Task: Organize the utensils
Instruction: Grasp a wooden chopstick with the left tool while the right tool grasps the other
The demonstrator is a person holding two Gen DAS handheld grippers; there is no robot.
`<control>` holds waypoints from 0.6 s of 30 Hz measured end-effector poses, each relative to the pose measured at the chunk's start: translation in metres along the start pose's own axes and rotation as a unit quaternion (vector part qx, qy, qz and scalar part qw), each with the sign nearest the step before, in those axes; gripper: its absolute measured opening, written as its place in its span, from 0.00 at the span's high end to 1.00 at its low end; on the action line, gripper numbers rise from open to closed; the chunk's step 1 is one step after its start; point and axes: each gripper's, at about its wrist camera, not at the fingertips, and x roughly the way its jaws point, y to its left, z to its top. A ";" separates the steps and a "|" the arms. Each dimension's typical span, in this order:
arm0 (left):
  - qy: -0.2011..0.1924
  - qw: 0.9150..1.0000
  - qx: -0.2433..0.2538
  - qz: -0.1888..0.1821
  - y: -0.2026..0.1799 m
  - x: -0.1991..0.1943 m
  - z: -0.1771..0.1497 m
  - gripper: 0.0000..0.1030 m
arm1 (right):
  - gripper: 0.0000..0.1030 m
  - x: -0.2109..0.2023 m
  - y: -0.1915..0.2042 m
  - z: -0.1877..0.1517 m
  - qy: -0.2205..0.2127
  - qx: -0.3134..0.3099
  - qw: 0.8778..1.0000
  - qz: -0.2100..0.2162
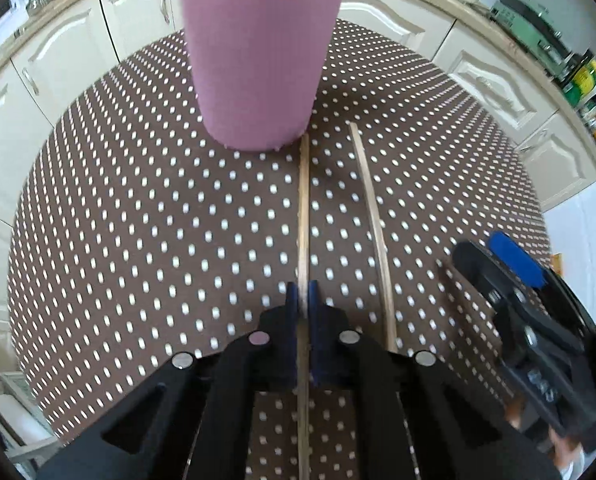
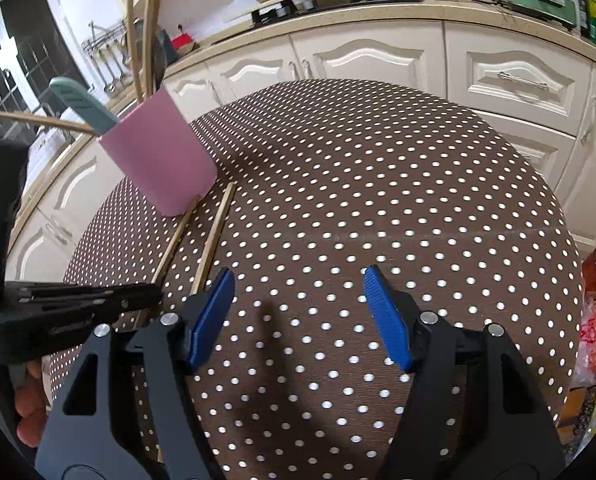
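— Where do things stand?

— My left gripper has its jaws clamped on one chopstick, whose far tip lies just beside the foot of the pink cup. A second chopstick lies loose close alongside. My right gripper hovers with jaws wide apart, holding nothing.

— What worries you?

— The grip sits near one end, so I judge the stick may pivot or slip as I lift. Its tip could also nudge the cup, which already holds a teal utensil and other sticks.

— And the surroundings?

— The surface wears a brown polka-dot cloth; cream kitchen cabinets and a worktop with a hob stand behind.
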 end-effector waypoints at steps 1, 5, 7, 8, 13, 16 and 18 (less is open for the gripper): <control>-0.002 1.000 -0.004 -0.014 0.004 -0.004 -0.005 0.95 | 0.35 0.001 0.004 0.001 0.004 -0.003 1.000 0.002; -0.020 0.999 -0.009 -0.023 0.015 -0.020 -0.025 0.95 | 0.35 0.011 0.026 0.012 0.044 -0.025 0.999 0.005; -0.032 0.999 -0.012 -0.023 0.024 -0.030 -0.035 0.95 | 0.35 0.017 0.039 0.015 0.062 -0.043 0.997 -0.001; -0.036 0.999 -0.013 -0.022 0.031 -0.035 -0.042 0.95 | 0.35 0.021 0.047 0.017 0.074 -0.052 0.996 0.000; -0.059 0.998 -0.028 -0.005 0.052 -0.054 -0.055 0.95 | 0.49 0.041 0.074 0.026 0.119 -0.072 0.990 -0.003; -0.065 0.997 -0.042 -0.003 0.067 -0.061 -0.059 0.95 | 0.67 0.054 0.083 0.029 0.147 -0.074 0.986 -0.006; -0.071 0.996 -0.053 -0.001 0.077 -0.066 -0.062 0.95 | 0.82 0.058 0.087 0.032 0.155 -0.076 0.985 -0.003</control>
